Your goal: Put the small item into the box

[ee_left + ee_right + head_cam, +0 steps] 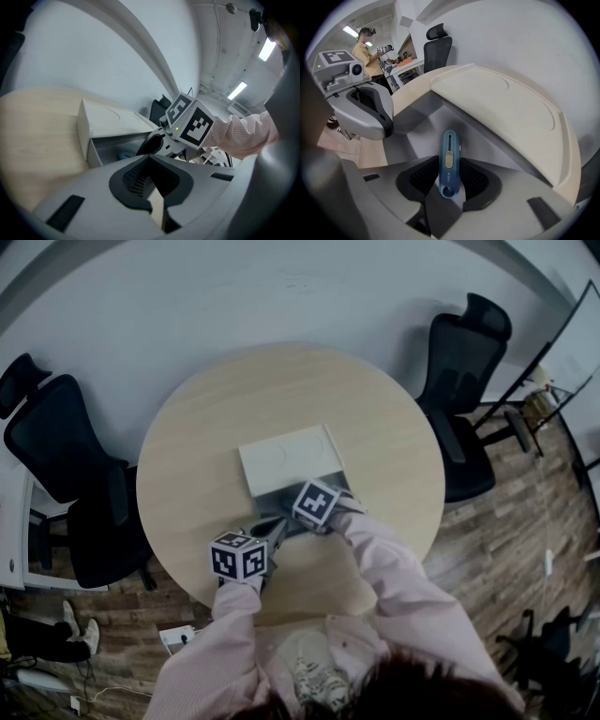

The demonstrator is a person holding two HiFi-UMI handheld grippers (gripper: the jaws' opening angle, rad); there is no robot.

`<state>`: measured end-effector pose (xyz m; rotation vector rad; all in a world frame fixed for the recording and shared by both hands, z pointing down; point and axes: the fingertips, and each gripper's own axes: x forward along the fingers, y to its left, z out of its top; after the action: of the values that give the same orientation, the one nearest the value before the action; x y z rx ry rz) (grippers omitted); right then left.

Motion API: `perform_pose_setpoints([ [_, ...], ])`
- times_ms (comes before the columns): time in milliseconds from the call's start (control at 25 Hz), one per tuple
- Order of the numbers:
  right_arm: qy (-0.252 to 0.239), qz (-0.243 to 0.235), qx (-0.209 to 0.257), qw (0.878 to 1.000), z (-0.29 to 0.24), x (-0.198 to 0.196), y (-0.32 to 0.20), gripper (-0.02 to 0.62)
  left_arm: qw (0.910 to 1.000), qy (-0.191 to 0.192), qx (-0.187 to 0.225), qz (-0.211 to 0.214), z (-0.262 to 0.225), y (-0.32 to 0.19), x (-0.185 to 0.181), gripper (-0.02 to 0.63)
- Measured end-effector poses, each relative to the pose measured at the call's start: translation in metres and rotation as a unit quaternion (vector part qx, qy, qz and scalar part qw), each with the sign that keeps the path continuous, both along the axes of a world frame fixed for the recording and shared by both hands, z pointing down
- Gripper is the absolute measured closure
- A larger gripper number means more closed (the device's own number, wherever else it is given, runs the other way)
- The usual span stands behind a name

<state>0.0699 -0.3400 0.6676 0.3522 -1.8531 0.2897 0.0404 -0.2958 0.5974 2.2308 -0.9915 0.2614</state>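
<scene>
Right gripper (450, 182) jaws apart; small blue item (449, 161) lies loose between them, lower centre, inside the open box (501, 108); withdraw straight up without dragging it; left gripper (152, 180) closed, empty.

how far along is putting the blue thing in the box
Done: the box has its drawer pulled open. In hand: the blue item lies between the jaws of the right gripper, down inside the drawer, and the pads look just off it. Left: draw the gripper clear, and probably push the drawer shut.
</scene>
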Motion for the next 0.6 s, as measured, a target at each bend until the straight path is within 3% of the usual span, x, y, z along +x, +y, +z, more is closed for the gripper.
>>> perform_pose_setpoints([
  [160,-0.035,0.006,0.003,0.999,-0.006,-0.010,0.000,0.426,1.0000,-0.003,0.003,-0.001,-0.001,0.000,-0.001,0.597],
  [280,-0.019,0.022,0.015,0.999,-0.007,0.001,-0.002,0.426,1.0000,-0.005,0.006,-0.001,-0.001,0.000,-0.002,0.597],
  [440,-0.067,0.029,0.005,0.997,-0.017,-0.009,0.008,0.426,0.9999,-0.007,0.009,0.001,-0.002,0.001,-0.002,0.597],
  [600,-0.101,0.042,0.027,0.994,-0.034,-0.009,0.007,0.434,0.9998,-0.005,0.020,0.000,-0.007,0.001,-0.004,0.597],
])
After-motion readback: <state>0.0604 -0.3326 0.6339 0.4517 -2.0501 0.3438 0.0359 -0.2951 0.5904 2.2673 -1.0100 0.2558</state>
